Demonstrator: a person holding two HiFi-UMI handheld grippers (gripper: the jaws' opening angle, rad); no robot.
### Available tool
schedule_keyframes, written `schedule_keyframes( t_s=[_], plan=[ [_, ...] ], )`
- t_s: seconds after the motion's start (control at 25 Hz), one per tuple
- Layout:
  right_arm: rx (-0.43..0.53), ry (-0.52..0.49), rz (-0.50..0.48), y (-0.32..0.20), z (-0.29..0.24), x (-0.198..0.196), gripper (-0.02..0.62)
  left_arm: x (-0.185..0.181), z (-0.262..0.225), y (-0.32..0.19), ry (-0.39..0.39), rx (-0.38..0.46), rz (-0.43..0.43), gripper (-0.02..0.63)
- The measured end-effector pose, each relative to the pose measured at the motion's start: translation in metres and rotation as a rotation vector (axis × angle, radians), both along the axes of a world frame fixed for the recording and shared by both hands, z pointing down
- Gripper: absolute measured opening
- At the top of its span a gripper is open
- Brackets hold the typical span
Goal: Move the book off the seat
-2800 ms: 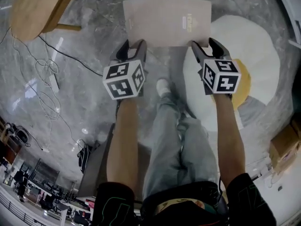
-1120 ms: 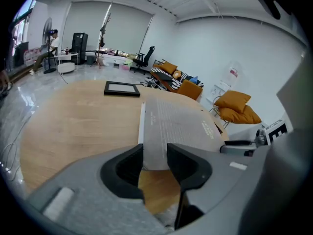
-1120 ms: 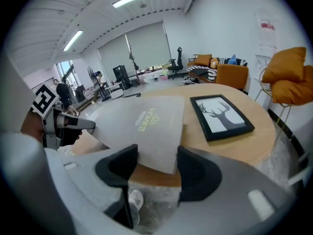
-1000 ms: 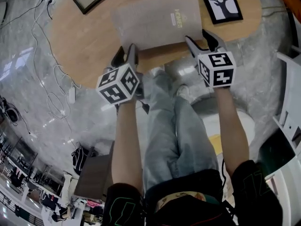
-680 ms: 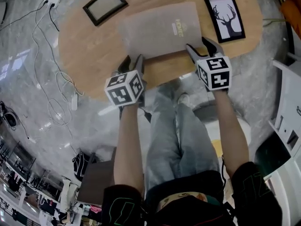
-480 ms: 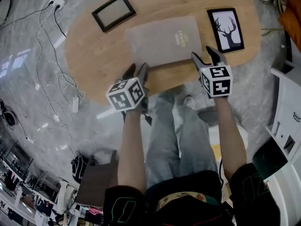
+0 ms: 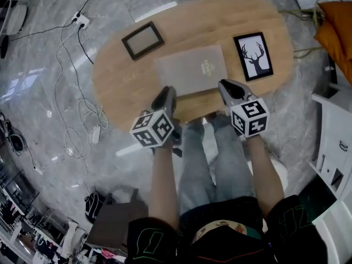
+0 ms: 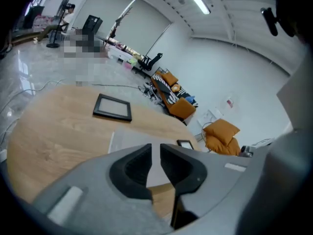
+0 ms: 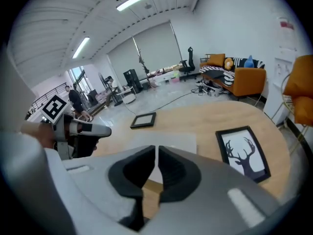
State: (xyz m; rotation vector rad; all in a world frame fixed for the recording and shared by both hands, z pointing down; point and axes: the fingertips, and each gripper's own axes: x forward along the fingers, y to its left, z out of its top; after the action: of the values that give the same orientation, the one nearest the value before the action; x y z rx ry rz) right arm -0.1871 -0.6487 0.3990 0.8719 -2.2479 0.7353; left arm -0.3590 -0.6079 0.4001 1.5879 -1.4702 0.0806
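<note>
The grey book (image 7: 192, 70) lies flat on the oval wooden table (image 7: 118, 81), free of both grippers. My left gripper (image 7: 166, 95) hangs above the table's near edge, just short of the book's near left corner. Its jaws have just been closing and stand almost together with nothing between them (image 8: 154, 153). My right gripper (image 7: 226, 87) hovers by the book's near right corner; its jaws have also just been closing, to a thin slit, empty (image 9: 156, 155). Beyond both pairs of jaws the book (image 8: 129, 138) (image 9: 166, 142) shows.
A black picture frame (image 7: 143, 40) lies left of the book, a deer print (image 7: 253, 55) to its right. Cables and a power strip (image 7: 80, 21) trail over the marble floor at the left. An orange cushion (image 7: 335, 26) and white furniture (image 7: 333, 142) stand at the right.
Both grippers carried the book from above the white seat to the table and let it go. Since half a second ago they have drawn back and up, and their jaws have closed.
</note>
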Motion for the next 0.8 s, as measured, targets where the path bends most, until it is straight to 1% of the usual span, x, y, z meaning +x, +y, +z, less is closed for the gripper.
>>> schedule_keyframes(
  t_s=[0.04, 0.12, 0.16, 0.28, 0.32, 0.36, 0.48, 0.6, 0.64, 0.8],
  plan=[
    [0.001, -0.008, -0.009, -0.001, -0.009, -0.001, 0.013, 0.003, -0.015, -0.006, -0.005, 0.031, -0.012, 0.047],
    [0.006, -0.020, -0.034, -0.007, -0.030, 0.001, 0.005, 0.012, -0.049, -0.021, 0.001, 0.107, -0.025, 0.011],
    [0.012, -0.029, -0.050, -0.010, -0.042, 0.002, 0.005, 0.018, -0.069, -0.029, 0.026, 0.158, -0.025, 0.011],
    [0.048, -0.046, -0.117, -0.015, -0.085, 0.006, 0.005, 0.033, -0.131, -0.045, 0.138, 0.319, -0.047, 0.011],
    [0.064, -0.049, -0.132, -0.018, -0.100, 0.008, 0.003, 0.035, -0.149, -0.049, 0.146, 0.350, -0.058, 0.011],
    [0.079, -0.057, -0.133, -0.023, -0.116, 0.011, 0.003, 0.035, -0.165, -0.053, 0.133, 0.370, -0.064, 0.011],
    [0.136, -0.122, -0.121, -0.050, -0.166, 0.007, 0.003, 0.024, -0.218, -0.069, 0.061, 0.444, -0.088, 0.011],
    [0.237, -0.156, -0.126, -0.086, -0.223, -0.002, 0.003, -0.003, -0.278, -0.082, -0.008, 0.544, -0.127, 0.011],
    [0.268, -0.165, -0.116, -0.094, -0.243, 0.000, 0.003, -0.009, -0.296, -0.079, -0.049, 0.564, -0.126, 0.011],
    [0.409, -0.214, -0.075, -0.122, -0.323, 0.008, 0.003, -0.026, -0.360, -0.078, -0.266, 0.606, -0.134, 0.011]
  ],
)
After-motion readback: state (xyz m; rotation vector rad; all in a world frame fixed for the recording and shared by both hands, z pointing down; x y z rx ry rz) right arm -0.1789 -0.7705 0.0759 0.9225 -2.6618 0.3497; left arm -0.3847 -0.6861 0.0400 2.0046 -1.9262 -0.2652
